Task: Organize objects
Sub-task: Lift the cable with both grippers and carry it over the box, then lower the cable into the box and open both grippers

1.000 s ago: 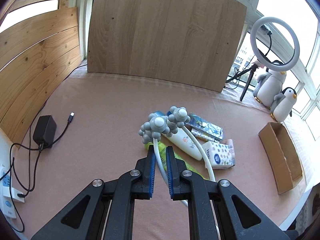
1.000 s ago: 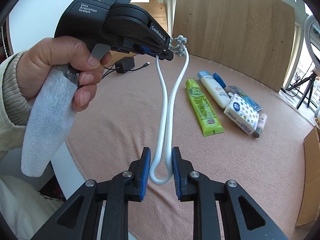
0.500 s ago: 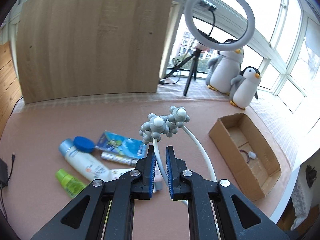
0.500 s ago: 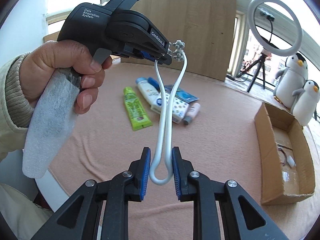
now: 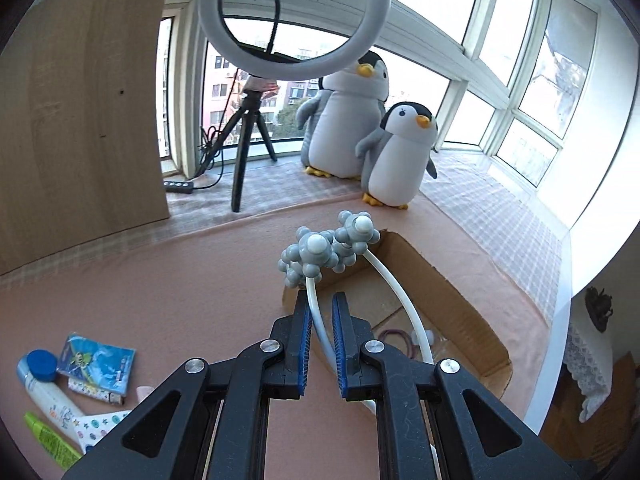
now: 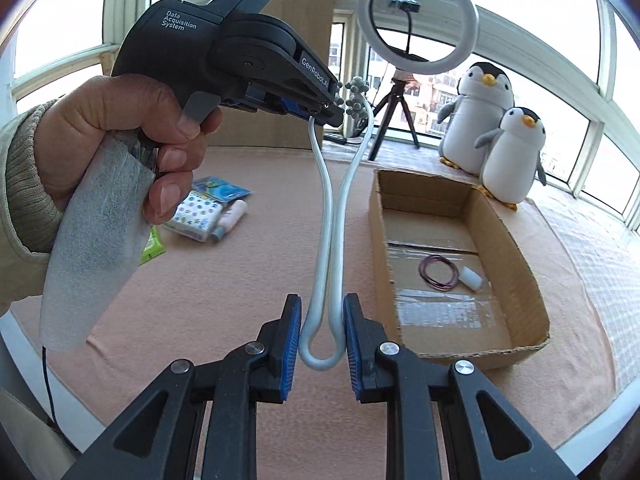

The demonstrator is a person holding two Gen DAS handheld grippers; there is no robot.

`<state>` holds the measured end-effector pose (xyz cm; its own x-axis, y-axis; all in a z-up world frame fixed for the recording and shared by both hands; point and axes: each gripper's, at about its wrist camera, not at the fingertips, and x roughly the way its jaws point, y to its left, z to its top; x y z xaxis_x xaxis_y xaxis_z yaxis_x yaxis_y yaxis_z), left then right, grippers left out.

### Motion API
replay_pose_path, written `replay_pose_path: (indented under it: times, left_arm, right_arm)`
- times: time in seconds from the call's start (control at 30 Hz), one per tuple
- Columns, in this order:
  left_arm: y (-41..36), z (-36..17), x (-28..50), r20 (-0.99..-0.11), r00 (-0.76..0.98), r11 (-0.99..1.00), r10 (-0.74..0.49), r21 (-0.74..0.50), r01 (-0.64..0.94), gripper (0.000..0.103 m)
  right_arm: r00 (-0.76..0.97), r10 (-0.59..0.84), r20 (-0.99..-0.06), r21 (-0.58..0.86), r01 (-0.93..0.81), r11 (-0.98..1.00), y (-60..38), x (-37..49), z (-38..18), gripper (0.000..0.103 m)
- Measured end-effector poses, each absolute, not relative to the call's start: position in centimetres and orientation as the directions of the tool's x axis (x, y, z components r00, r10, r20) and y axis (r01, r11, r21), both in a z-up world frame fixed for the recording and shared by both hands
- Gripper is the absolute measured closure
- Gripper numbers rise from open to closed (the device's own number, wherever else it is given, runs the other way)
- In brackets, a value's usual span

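A white U-shaped neck massager (image 6: 325, 240) with two grey knobbed heads (image 5: 330, 250) hangs in the air between both grippers. My right gripper (image 6: 322, 330) is shut on its curved bottom bend. My left gripper (image 5: 321, 312) is shut on one white arm just below the heads; in the right wrist view that left gripper (image 6: 320, 114) is held by a hand at upper left. An open cardboard box (image 6: 520, 248) lies on the pink table to the right, below and beyond the massager, holding a purple hair tie (image 6: 438, 272) and a small white piece (image 6: 472, 278).
Tubes, a tissue pack (image 6: 198, 216) and a blue packet (image 5: 98, 360) lie in a cluster on the table's left. Two plush penguins (image 5: 372, 136) and a ring light on a tripod (image 5: 288, 24) stand on the window ledge behind. A wooden board (image 5: 80, 100) leans at back left.
Both grippers have swung right with the massager held between them, away from the cluster of tubes and packs. The cardboard box now lies below and just beyond the massager's heads.
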<state>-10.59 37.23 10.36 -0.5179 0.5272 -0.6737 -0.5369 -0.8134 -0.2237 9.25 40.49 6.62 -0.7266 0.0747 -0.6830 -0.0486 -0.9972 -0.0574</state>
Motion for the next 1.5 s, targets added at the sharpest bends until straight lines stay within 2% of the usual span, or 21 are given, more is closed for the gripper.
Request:
replay_pose_path:
  times: [0.27, 0.53, 0.6, 0.63, 0.7, 0.77, 1.1, 1.5]
  left_arm:
    - [41.9, 8.6, -12.2, -0.693, -0.475, -0.794, 0.543, -0.238, -0.56, 0.092]
    - [44.7, 6.7, -13.9, -0.714, -0.458, -0.801, 0.53, -0.244, -0.547, 0.091]
    - [44.8, 6.2, -14.4, -0.722, -0.459, -0.811, 0.518, -0.246, -0.53, 0.088]
    - [44.9, 6.0, -14.6, -0.727, -0.463, -0.821, 0.507, -0.243, -0.517, 0.083]
    - [44.5, 5.7, -14.8, -0.727, -0.472, -0.832, 0.498, -0.248, -0.496, 0.037]
    - [43.4, 6.0, -14.7, -0.697, -0.505, -0.836, 0.509, -0.262, -0.482, 0.027]
    - [37.1, 6.7, -13.6, -0.697, -0.555, -0.868, 0.454, -0.204, -0.453, 0.027]
    - [28.0, 7.3, -12.0, -0.705, -0.607, -0.921, 0.366, -0.182, -0.344, 0.027]
  right_arm:
    - [-0.714, 0.141, -0.686, -0.057, -0.141, -0.988, 44.7, 9.3, 6.0, 0.084]
    - [-0.695, 0.146, -0.704, -0.037, -0.17, -0.985, 47.5, 8.5, 4.9, 0.084]
    - [-0.69, 0.143, -0.71, -0.032, -0.171, -0.985, 47.9, 8.2, 4.6, 0.084]
    - [-0.69, 0.138, -0.71, -0.027, -0.17, -0.985, 48.1, 8.1, 4.4, 0.084]
    - [-0.684, 0.142, -0.716, -0.032, -0.171, -0.985, 48.4, 7.8, 4.1, 0.083]
    - [-0.676, 0.16, -0.719, -0.055, -0.174, -0.983, 48.5, 7.5, 4.0, 0.076]
    - [-0.686, 0.177, -0.706, -0.051, -0.2, -0.979, 47.9, 7.4, 4.8, 0.075]
    - [-0.717, 0.125, -0.686, -0.056, -0.119, -0.991, 43.9, 6.2, 5.9, 0.073]
